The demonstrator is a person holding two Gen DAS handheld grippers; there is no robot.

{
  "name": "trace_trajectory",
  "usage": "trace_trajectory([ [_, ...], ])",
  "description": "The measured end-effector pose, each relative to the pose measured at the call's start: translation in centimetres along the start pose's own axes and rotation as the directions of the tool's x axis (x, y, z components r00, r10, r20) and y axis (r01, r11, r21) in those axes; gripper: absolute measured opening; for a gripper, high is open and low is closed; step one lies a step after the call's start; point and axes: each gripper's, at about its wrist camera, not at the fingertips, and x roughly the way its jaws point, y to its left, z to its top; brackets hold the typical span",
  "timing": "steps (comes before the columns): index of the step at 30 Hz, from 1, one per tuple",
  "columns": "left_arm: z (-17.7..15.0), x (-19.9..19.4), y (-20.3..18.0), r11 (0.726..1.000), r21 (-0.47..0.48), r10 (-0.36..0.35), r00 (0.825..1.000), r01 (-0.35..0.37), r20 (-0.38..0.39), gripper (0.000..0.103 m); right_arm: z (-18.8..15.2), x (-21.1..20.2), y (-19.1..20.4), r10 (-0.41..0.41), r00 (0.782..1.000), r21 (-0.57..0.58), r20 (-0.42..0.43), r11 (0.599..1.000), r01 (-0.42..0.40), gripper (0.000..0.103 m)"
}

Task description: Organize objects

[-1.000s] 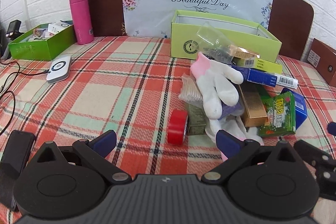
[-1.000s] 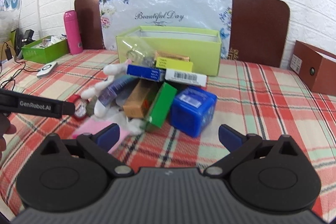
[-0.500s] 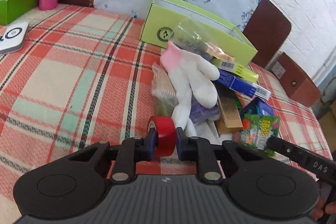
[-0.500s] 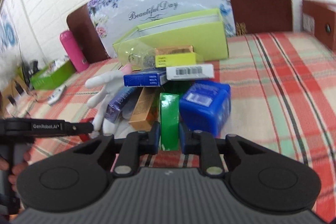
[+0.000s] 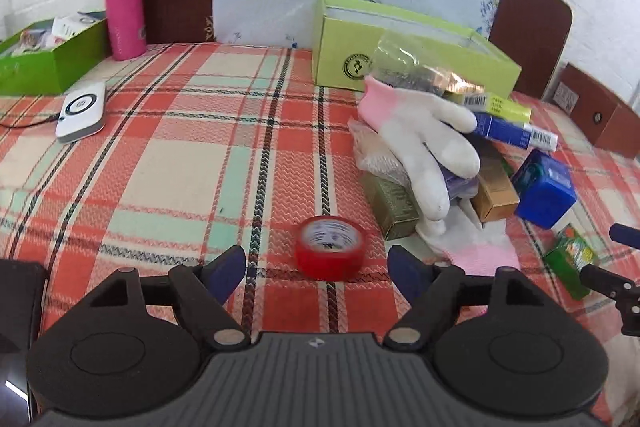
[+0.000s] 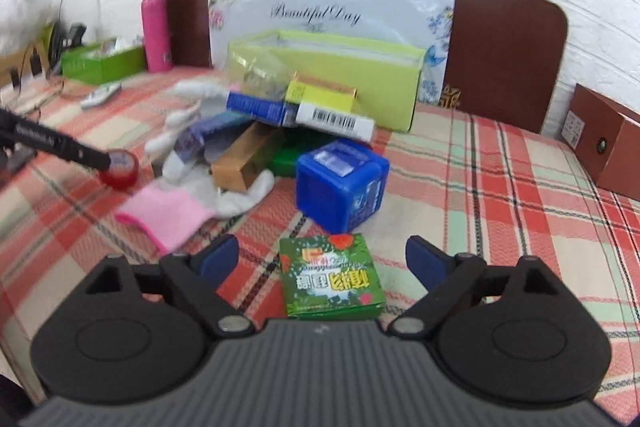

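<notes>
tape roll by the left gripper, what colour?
Red, with a white printed core. The tape roll shows best in the left wrist view.

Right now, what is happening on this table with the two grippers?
A person is sorting a pile of small things on a checked tablecloth. The left gripper is open, and a red tape roll lies flat on the cloth between its fingers. The right gripper is open too, with a green packet lying flat between its fingers. Neither is gripped. Behind them, the gloves, the blue box and other boxes sit heaped before an open light green box.
</notes>
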Motion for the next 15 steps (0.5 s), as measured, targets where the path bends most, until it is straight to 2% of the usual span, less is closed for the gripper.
trace_trajectory([
  [2, 0.0, 1.1, -0.5, 1.000, 0.026, 0.008, 1.000, -0.008, -0.014, 0.081, -0.6, 0.5, -0.1, 0.000, 0.999, 0.029, -0.035, 1.000, 0.001, 0.084],
  [3, 0.0, 1.6, -0.7, 0.999, 0.034, 0.012, 1.000, -0.011, -0.021, 0.081, -0.9, 0.5, -0.1, 0.015, 0.998, 0.047, -0.054, 0.999, -0.012, 0.073],
  [6, 0.0, 3.0, -1.0, 0.998, 0.056, 0.015, 0.999, -0.014, -0.028, 0.081, -1.5, -0.6, 0.3, 0.049, 0.998, 0.037, -0.047, 0.998, -0.047, 0.058],
  [7, 0.0, 3.3, -1.0, 0.999, 0.054, 0.011, 0.999, -0.009, -0.033, 0.077, -1.5, -0.8, 0.3, 0.063, 0.997, 0.042, -0.047, 0.997, -0.061, 0.058],
  [8, 0.1, 3.5, -0.9, 0.999, 0.049, 0.002, 0.999, 0.000, -0.036, 0.058, -1.4, -0.9, 0.3, 0.068, 0.996, 0.050, -0.049, 0.997, -0.066, 0.058],
  [9, 0.1, 3.3, -1.0, 0.999, 0.053, -0.004, 1.000, 0.005, -0.028, 0.050, -1.3, -0.9, 0.2, 0.065, 0.997, 0.054, -0.050, 0.997, -0.063, 0.058],
  [11, 0.1, 2.8, -1.4, 0.998, 0.061, -0.026, 0.999, 0.029, -0.045, 0.049, -1.2, -0.6, 0.2, 0.052, 0.997, 0.059, -0.049, 0.997, -0.049, 0.062],
  [13, -0.4, 2.4, -1.8, 0.996, 0.071, -0.044, 0.998, 0.047, -0.050, 0.049, -1.0, -0.2, 0.3, 0.045, 0.998, 0.070, -0.049, 0.997, -0.042, 0.077],
  [15, -0.7, 2.4, -2.2, 0.996, 0.087, -0.009, 0.999, 0.012, -0.039, 0.059, -0.9, 0.4, 0.6, 0.034, 0.998, 0.066, -0.056, 0.997, -0.031, 0.079],
])
